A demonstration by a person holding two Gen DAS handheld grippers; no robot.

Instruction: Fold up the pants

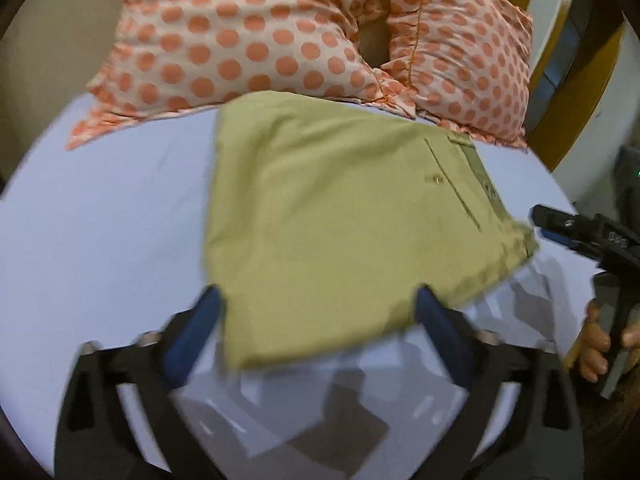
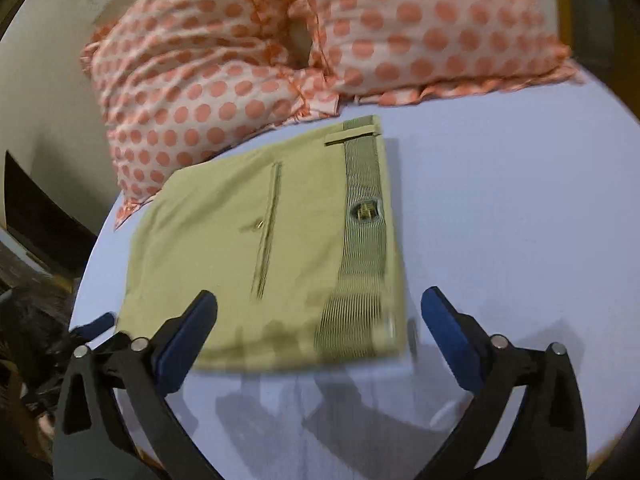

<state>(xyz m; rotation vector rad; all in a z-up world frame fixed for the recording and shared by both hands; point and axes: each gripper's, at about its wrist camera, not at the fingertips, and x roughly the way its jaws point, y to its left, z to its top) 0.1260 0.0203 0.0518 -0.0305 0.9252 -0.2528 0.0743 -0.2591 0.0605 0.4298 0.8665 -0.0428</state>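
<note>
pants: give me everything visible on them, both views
The pants are khaki-olive woven cloth, folded into a compact, roughly square stack lying flat on the lilac sheet. On top show a welt pocket with a small button, a belt loop, and the striped inner waistband bearing a label. Their far corner lies against or just in front of the polka-dot pillows. Both grippers are open and neither holds the cloth: left gripper, right gripper.
</note>
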